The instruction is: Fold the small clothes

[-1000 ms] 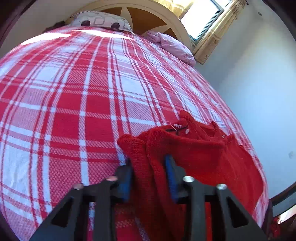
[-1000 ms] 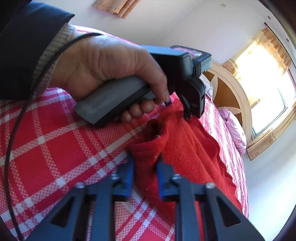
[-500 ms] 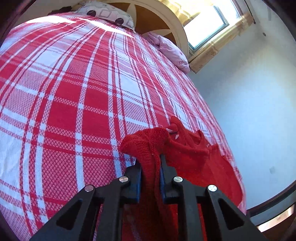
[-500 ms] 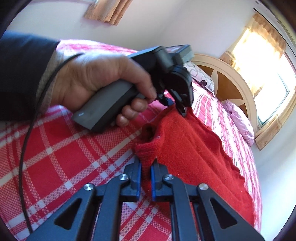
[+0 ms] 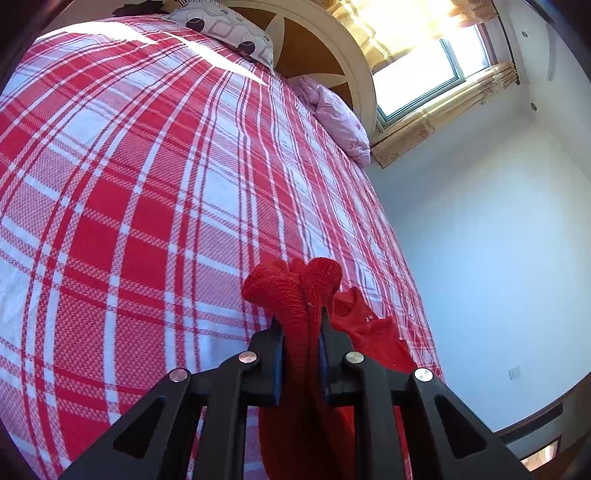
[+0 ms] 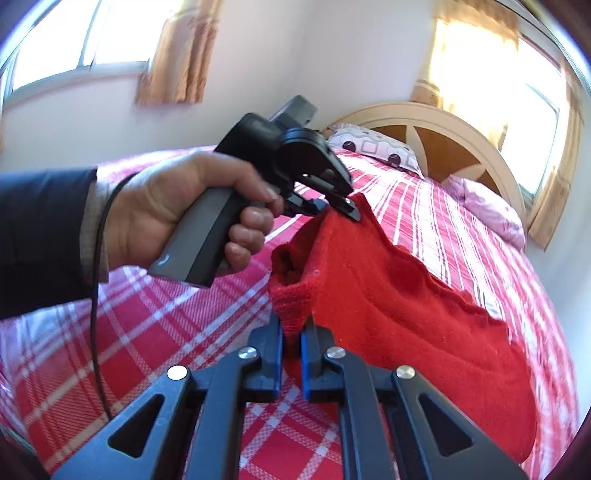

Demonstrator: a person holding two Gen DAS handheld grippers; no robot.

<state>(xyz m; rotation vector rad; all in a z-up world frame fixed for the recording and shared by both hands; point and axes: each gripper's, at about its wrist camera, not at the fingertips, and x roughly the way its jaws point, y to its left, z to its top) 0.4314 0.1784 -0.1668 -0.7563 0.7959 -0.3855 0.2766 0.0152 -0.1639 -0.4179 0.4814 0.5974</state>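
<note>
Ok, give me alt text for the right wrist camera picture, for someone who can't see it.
The right gripper pinches an edge of a red knitted garment above a bed with a red and white plaid cover. A hand holds the left gripper, shut on another edge of the garment.

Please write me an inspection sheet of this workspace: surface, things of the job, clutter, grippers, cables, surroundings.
Surface: red-and-white plaid bedspread, flat.
Job's things: one red knitted small garment, top edge lifted, lower part draped on the bed.
Clutter: nothing seen.
Grippers: left gripper shut on bunched knit; right gripper shut on a garment corner. A hand holds the left gripper's grey handle.
Cables: thin black cable running from the wrist downward.
Surroundings: patterned grey pillow, lilac pillow, curved wooden headboard, curtained window.
</note>
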